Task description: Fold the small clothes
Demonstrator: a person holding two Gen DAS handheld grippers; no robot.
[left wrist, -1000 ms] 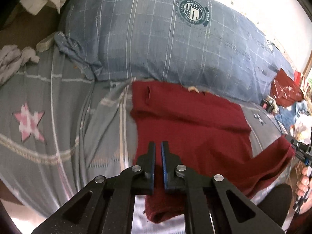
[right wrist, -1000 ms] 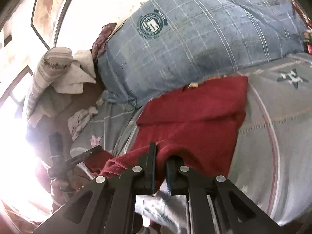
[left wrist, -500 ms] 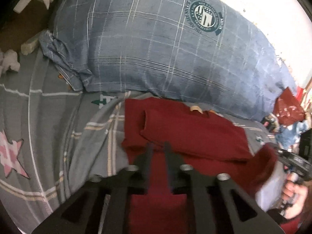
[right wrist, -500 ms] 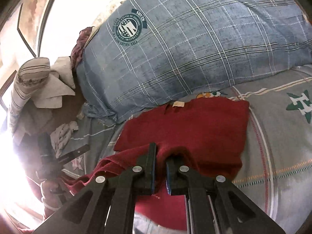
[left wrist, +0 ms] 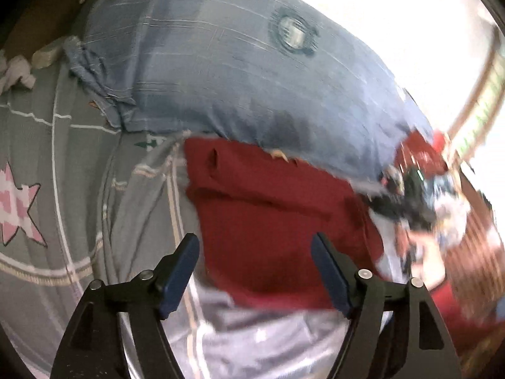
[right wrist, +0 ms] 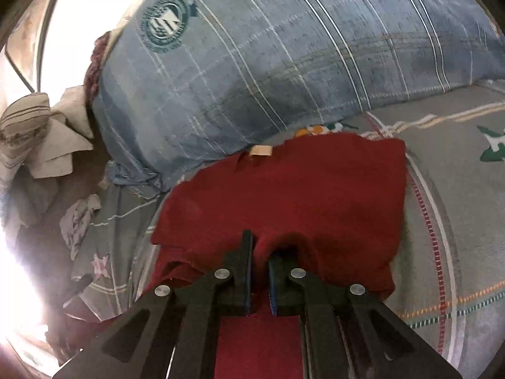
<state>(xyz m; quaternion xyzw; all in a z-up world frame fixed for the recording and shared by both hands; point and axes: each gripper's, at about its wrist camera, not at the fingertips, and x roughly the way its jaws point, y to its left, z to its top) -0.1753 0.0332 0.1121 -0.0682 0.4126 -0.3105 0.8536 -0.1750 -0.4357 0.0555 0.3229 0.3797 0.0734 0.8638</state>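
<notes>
A dark red garment (left wrist: 271,208) lies folded on the grey bedsheet (left wrist: 56,189), its far edge against a blue plaid pillow. My left gripper (left wrist: 255,246) hovers over the garment's near part; its jaws are opening wide and no cloth is between the pads. In the right wrist view my right gripper (right wrist: 260,252) is shut on a bunched fold of the red garment (right wrist: 309,189), at the garment's near edge. A tan neck label (right wrist: 260,150) shows at the garment's far edge. The right gripper appears blurred at the right of the left wrist view.
The big blue plaid pillow (right wrist: 284,57) with a round crest fills the back. Crumpled pale cloths (right wrist: 34,135) and a grey rag (right wrist: 79,218) lie at the left. A pink star print (left wrist: 19,205) marks the sheet. Red and mixed clutter (left wrist: 426,164) sits at the far right.
My left gripper let go of the red garment and opened wide. The lifted near edge has come forward onto the garment. My right gripper moved in and down, still gripping its fold.
</notes>
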